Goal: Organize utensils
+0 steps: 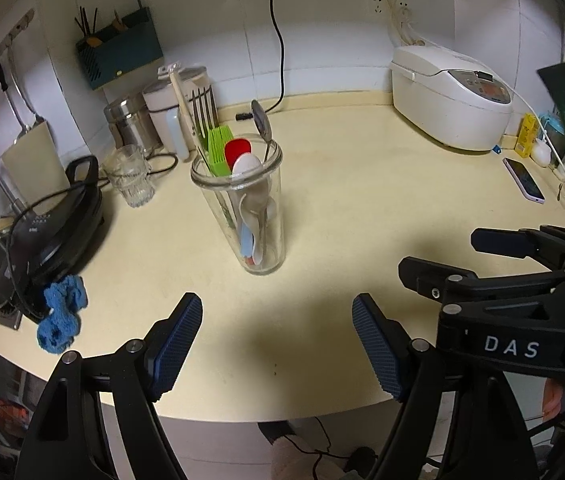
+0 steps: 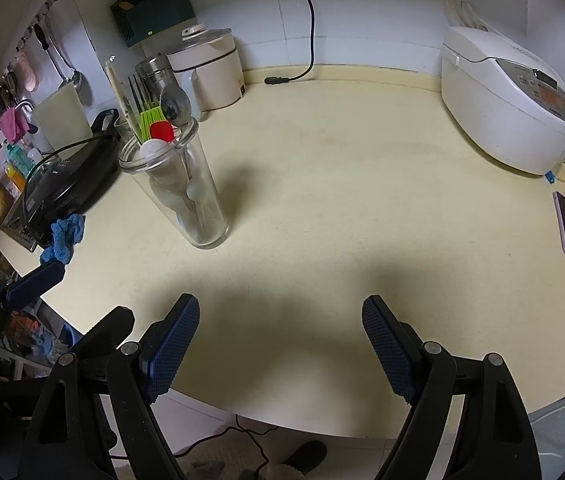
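A tall clear glass jar [image 1: 268,248] stands upright on the cream countertop [image 1: 362,200], left of centre. It holds a fork [image 1: 202,112], a green silicone brush [image 1: 218,148], a red spoon [image 1: 237,151], a white spoon [image 1: 247,166] and a metal spoon [image 1: 261,118]. My left gripper [image 1: 278,308] hangs open and empty over the counter's near edge, short of the jar. The right gripper [image 1: 440,254] sits just to its right. In the right wrist view the right gripper [image 2: 281,306] is open with nothing between its pads, and the jar [image 2: 206,220] stands ahead to the left.
A black electric griddle [image 1: 58,224] with a blue cloth [image 1: 60,316] lies left of the jar, and a glass mug [image 1: 128,178] stands behind it. A white rice cooker [image 1: 450,100] and a phone [image 1: 524,180] are at the right. A black cable [image 1: 278,40] hangs down the back wall.
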A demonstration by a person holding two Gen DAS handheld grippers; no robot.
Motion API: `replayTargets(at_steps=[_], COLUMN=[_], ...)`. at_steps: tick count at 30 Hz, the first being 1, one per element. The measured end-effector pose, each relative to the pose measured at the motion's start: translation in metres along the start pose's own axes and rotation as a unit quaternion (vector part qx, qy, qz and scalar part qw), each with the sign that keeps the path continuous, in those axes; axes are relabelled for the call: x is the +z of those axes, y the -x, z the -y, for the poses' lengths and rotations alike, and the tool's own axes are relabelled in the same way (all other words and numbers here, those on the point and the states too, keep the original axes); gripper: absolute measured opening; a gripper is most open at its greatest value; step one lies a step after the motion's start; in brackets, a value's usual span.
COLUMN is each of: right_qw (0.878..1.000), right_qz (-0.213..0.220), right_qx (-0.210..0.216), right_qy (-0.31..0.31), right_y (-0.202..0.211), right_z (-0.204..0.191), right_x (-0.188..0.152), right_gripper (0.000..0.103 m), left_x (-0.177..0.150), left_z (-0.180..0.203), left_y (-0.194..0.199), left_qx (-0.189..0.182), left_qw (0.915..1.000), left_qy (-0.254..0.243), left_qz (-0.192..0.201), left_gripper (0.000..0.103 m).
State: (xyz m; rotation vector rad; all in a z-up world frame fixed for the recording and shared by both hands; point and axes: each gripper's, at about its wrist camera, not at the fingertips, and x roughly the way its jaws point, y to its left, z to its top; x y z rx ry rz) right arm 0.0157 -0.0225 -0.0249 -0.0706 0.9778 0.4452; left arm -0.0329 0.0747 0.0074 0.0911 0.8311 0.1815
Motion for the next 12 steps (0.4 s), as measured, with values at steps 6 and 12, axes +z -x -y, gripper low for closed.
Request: replayTargets(at_steps=[6,12], right_qw=[1.0,1.0], right_qz=[-0.008,-0.022], right_qx=[0.002,0.005], right_qy=[-0.004,0.001], right_y=[-0.011,-0.027], right_z=[0.002,-0.001], right_x=[0.005,0.012], right_gripper=[0.084,0.084], left_x=[0.003,0.005], left_z=[-0.005,-0.011], left_y=[-0.011,-0.026], left_qx=[-0.013,-0.008], left_qw=[0.9998,0.9995], left_qy=[0.005,0.009], left_qz=[-0.01,-0.028], left_gripper=[0.08,0.08])
